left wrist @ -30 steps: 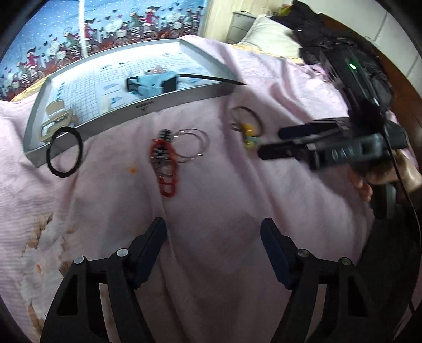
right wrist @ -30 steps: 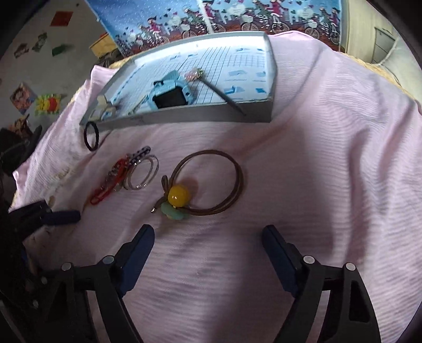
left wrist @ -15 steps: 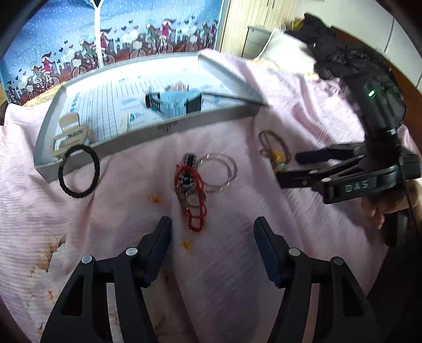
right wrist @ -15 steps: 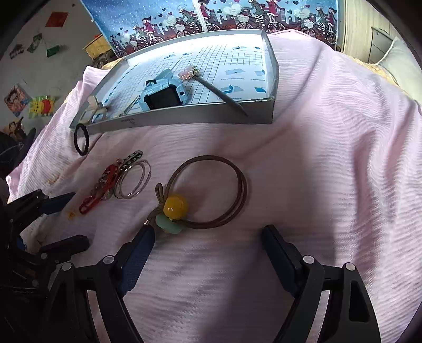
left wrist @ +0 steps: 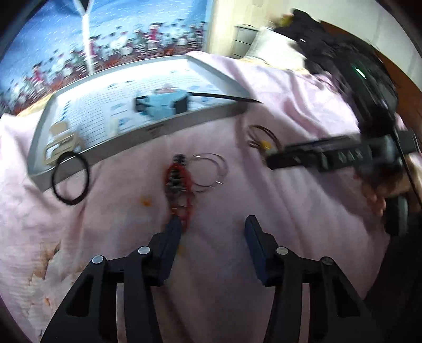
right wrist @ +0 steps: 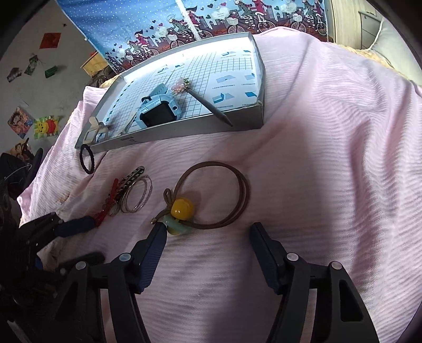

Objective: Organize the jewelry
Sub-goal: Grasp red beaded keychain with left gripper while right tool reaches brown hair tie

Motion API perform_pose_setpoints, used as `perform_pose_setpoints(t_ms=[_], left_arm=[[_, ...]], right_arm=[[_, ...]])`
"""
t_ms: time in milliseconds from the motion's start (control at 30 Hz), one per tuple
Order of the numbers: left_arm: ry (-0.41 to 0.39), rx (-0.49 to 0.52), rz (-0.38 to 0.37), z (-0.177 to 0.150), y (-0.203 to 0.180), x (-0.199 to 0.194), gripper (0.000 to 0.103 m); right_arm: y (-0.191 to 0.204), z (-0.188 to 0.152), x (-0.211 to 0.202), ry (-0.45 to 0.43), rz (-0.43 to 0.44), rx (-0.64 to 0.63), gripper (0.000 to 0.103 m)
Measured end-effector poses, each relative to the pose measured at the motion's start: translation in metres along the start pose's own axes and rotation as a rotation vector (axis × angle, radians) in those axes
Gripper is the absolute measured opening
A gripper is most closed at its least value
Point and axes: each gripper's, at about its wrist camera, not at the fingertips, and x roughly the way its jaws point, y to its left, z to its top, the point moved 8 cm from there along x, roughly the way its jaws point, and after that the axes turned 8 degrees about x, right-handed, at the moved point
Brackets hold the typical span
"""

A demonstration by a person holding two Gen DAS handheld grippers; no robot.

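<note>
Left wrist view is motion-blurred now. I've brought my left gripper (left wrist: 212, 228) closer than half a second ago; jaws apart, left finger tip touching the red chain-link clip (left wrist: 182, 182). Right gripper (right wrist: 208, 233) also closer; jaws apart, left tip touching the brown elastic hair tie with yellow bead (right wrist: 211, 195). Both lie on the pink ribbed bedspread (right wrist: 329, 158), near the shallow grey cardboard tray (right wrist: 200, 126). Blue bicycle-print curtain (right wrist: 200, 18) behind.

Left claw (left wrist: 213, 224) spread wide, right claw (right wrist: 208, 230) spread wide, both low
</note>
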Motion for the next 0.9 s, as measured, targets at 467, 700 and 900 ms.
perform_pose_setpoints(t_ms=[467,700,900], left_arm=[[0.043,-0.068,0.011,0.002,0.025,0.012,0.021],[0.062,-0.111,0.004,0.001,0.031,0.013,0.01],[0.058,-0.174,-0.016,-0.001,0.035,0.006,0.006]], right_arm=[[0.015,0.006,0.012,-0.059,-0.016,-0.069,0.065],[0.028,0.008,0.02,-0.074,0.003,-0.096,0.065],[0.031,0.009,0.018,-0.076,0.05,-0.05,0.063]])
